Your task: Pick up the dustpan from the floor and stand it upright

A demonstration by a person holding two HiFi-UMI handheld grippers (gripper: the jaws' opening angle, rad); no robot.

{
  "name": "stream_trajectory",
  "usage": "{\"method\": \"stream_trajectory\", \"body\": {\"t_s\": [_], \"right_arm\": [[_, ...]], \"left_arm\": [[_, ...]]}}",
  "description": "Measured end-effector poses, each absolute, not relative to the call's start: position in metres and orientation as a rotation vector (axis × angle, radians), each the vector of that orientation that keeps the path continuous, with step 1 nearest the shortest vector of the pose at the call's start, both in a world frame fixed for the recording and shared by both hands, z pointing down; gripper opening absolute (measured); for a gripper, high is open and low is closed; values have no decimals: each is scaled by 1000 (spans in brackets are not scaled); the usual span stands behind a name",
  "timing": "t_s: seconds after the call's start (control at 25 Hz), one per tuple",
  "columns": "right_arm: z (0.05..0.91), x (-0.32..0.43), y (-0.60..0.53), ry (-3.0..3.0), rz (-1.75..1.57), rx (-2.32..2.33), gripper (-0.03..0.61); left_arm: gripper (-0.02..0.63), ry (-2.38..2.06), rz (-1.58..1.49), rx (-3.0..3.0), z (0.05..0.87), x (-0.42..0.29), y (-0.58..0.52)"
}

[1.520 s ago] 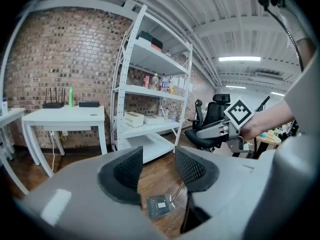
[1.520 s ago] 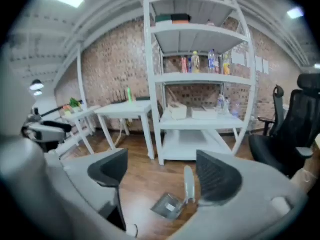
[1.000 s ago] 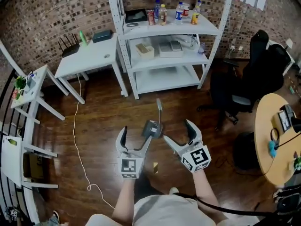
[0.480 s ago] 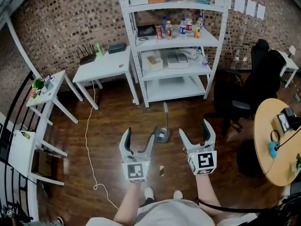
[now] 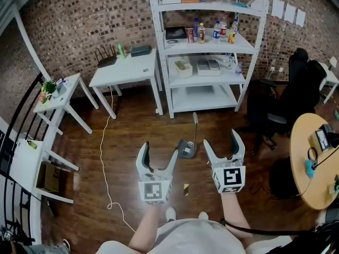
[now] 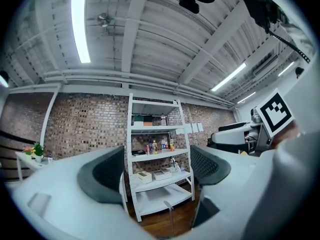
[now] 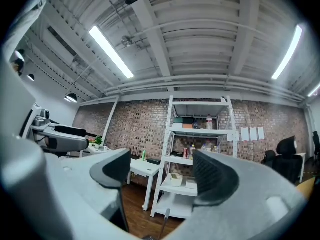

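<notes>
No word, brand or number can be read anywhere. The left cube (image 5: 154, 191) and the right cube (image 5: 229, 178) each carry a black-and-white square marker, a blocky pattern without letters. The bottles (image 5: 214, 32) on the white shelf (image 5: 206, 50) have coloured labels, too small to read. The sheets of paper (image 5: 288, 12) on the brick wall (image 5: 79, 25) show 0 legible print.

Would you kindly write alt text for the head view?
A grey dustpan stands upright on the wooden floor before a white shelf unit. Nearer the camera, the left gripper and right gripper hang open and empty, the left's jaws having just widened, the right's narrowed.
</notes>
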State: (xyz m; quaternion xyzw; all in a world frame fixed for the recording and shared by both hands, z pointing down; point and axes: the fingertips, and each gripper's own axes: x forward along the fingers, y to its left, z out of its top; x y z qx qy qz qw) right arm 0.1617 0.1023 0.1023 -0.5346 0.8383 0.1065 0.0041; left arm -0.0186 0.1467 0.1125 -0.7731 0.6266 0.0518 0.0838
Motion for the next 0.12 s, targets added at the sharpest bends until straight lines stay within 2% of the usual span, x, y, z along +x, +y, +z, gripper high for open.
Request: {"method": "stream_trajectory", "body": {"t_s": [0.12], "right_arm": [[98, 161, 101, 2607, 341, -1698, 367]], "left_arm": [[422, 1889, 141, -2285, 115, -26, 146]]}}
